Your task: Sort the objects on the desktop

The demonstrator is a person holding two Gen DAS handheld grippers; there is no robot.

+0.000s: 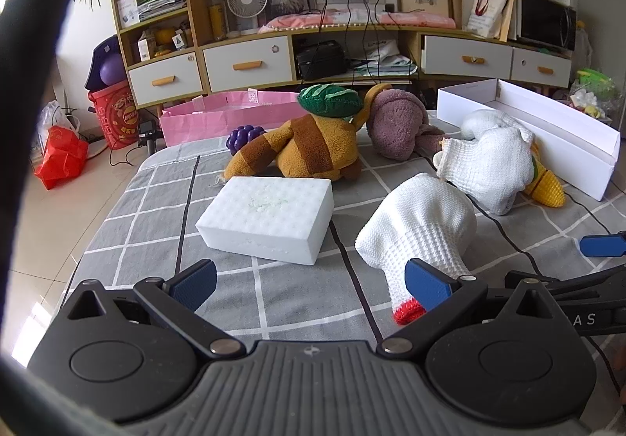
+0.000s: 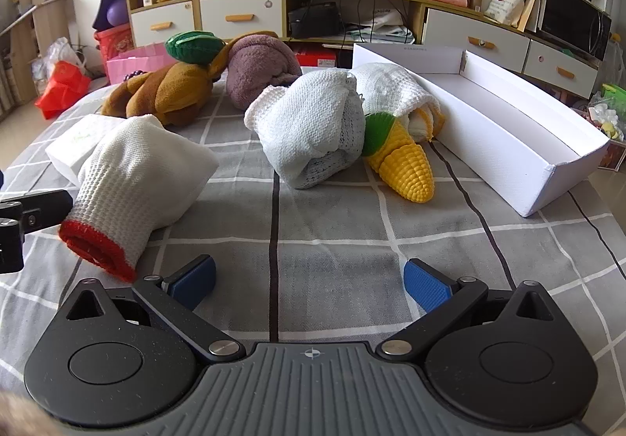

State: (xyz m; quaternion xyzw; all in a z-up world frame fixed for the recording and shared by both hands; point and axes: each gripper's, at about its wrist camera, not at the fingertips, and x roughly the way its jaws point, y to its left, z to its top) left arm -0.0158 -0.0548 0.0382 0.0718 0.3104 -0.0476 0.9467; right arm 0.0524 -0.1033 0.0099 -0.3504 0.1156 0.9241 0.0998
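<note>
Nothing had been picked yet. The left gripper (image 1: pixel 311 285) hovered wide and empty before the white foam sponge block (image 1: pixel 268 218) near the grey checked cover's (image 2: pixel 332 240) left edge. The right gripper (image 2: pixel 309 285), equally wide, faced bare cloth; the red-cuffed white knit glove (image 2: pixel 137 177), yellow plastic corn (image 2: pixel 407 170) and long white cardboard box (image 2: pixel 508 130) at the right edge lay ahead, probably next.
</note>
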